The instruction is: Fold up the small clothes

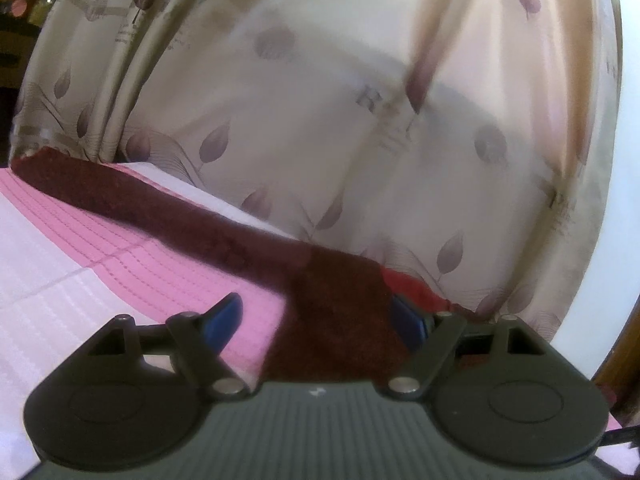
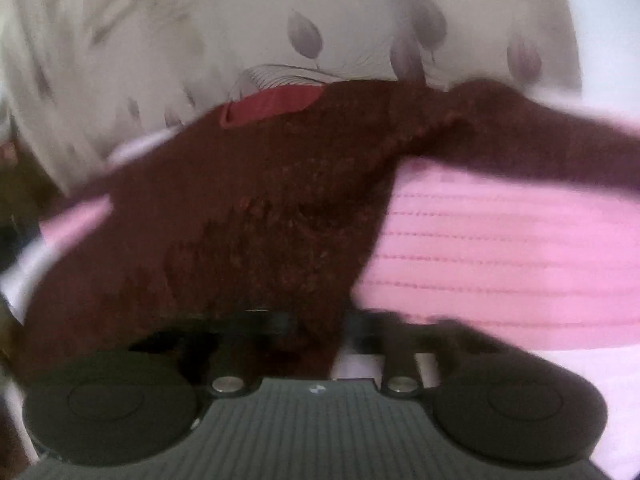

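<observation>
In the left wrist view, a dark maroon knitted garment (image 1: 332, 312) is seen spread over a pink-and-white quilted bed cover (image 1: 120, 248), one long sleeve-like part running away to the upper left along the foot of a leaf-patterned curtain (image 1: 320, 120); the left gripper (image 1: 320, 316) is held released, its blue-padded fingers (image 1: 224, 320) standing wide apart; the garment's near end lies between them, close against the right-hand pad, yet nothing is pinched.

In the right wrist view, much blurred, the same garment (image 2: 248, 208) fills the middle and left, a red inner lining (image 2: 272, 106) showing at its far edge; the right gripper (image 2: 316, 344) is judged clenched, a fold of the knit being drawn down into the place where its fingers meet, though the pads themselves are hidden by cloth.

The step in hand is judged to be the taking up of an edge for a first fold; next, a closing of the left gripper on its end is called for, so that both edges may be carried over together.
</observation>
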`<control>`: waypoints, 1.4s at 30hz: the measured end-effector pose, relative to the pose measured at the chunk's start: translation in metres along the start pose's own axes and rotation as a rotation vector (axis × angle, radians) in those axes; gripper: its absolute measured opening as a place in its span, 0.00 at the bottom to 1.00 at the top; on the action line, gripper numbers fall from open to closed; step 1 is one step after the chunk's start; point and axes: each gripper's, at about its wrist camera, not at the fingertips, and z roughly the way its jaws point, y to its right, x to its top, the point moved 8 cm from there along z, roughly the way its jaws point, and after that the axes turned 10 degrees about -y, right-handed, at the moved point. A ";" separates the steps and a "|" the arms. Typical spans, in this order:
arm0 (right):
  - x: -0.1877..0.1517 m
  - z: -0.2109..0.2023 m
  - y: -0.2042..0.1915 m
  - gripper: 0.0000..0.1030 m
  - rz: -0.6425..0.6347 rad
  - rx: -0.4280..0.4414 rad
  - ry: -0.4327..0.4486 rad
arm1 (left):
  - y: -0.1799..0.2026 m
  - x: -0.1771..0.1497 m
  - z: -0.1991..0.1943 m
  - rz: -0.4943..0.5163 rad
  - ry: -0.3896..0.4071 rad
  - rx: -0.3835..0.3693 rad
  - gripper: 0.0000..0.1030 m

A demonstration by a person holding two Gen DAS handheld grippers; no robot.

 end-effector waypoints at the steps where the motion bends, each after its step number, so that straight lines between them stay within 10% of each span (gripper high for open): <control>1: -0.004 -0.008 0.005 0.10 0.018 -0.011 0.018 | 0.001 0.000 0.000 0.000 -0.007 0.003 0.79; 10: -0.019 -0.059 0.034 0.09 0.121 0.006 0.116 | 0.005 -0.009 0.000 -0.038 -0.117 -0.012 0.79; 13: 0.016 -0.077 0.020 0.29 0.012 -0.039 0.171 | 0.013 0.007 0.006 -0.047 -0.084 -0.022 0.79; 15: 0.045 -0.077 0.004 0.70 -0.062 -0.026 0.201 | 0.017 0.017 0.015 -0.061 -0.053 -0.024 0.79; 17: 0.075 -0.064 -0.010 0.81 -0.134 -0.016 0.208 | 0.017 0.022 0.029 -0.064 -0.026 -0.027 0.79; 29: 0.287 0.132 -0.060 0.81 -0.313 0.008 -0.002 | -0.025 -0.005 0.065 -0.295 -0.095 -0.061 0.79; 36: 0.298 0.238 -0.070 0.82 -0.330 -0.043 -0.239 | -0.020 -0.004 0.062 -0.259 -0.068 -0.060 0.84; 42: 0.243 0.209 -0.108 0.71 -0.611 -0.008 -0.121 | -0.027 -0.005 0.066 -0.312 -0.098 -0.066 0.85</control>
